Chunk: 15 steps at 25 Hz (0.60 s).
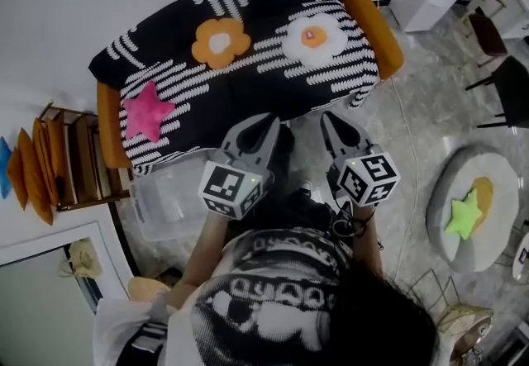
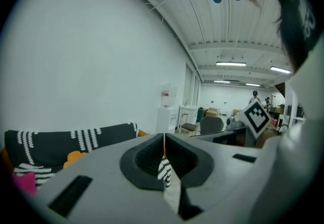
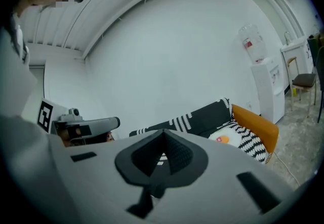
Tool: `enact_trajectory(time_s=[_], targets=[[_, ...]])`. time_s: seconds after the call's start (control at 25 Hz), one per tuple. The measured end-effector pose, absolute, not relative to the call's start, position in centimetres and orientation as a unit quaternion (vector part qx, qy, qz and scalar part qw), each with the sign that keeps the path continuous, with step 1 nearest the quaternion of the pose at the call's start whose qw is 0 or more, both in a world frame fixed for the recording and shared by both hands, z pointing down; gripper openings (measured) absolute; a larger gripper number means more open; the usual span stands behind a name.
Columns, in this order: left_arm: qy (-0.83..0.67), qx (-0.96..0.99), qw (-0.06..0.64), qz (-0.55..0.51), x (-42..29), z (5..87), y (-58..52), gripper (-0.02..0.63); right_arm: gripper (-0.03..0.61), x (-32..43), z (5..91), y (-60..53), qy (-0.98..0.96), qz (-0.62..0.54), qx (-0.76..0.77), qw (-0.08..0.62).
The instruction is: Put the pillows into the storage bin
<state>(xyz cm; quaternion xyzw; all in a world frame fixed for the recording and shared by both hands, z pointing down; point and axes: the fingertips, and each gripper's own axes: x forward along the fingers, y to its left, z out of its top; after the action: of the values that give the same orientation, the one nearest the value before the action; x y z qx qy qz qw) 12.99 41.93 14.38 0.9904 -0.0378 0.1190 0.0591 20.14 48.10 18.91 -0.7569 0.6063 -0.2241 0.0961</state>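
3 pillows lie on the striped sofa (image 1: 248,1) beyond the fingertips: pink star pillow (image 1: 149,111) to their left, orange flower pillow (image 1: 221,41) and white flower pillow (image 1: 314,37) ahead. The clear storage bin (image 1: 169,199) sits just left of the left gripper (image 1: 271,120). That gripper and the right gripper (image 1: 329,119) have jaws pressed together, empty.

Right gripper (image 3: 163,133) with jaws pressed together on nothing, black-and-white striped sofa (image 3: 202,114) beyond it, orange armrest (image 3: 255,129) at its end, white flower pillow (image 3: 225,138) on the seat, water dispenser (image 3: 264,86) by the white wall (image 3: 167,56), left gripper (image 3: 114,123) alongside
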Motion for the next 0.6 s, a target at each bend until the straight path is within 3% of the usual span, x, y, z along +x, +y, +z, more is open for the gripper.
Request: enact_trajectory(time_s=[0.6], targets=[[0.035,0.978,0.092,0.181,27.1,21.0,26.6,0.009,-0.002,33.3,25.0,32.3,0.557,-0.309,-0.766,0.090]])
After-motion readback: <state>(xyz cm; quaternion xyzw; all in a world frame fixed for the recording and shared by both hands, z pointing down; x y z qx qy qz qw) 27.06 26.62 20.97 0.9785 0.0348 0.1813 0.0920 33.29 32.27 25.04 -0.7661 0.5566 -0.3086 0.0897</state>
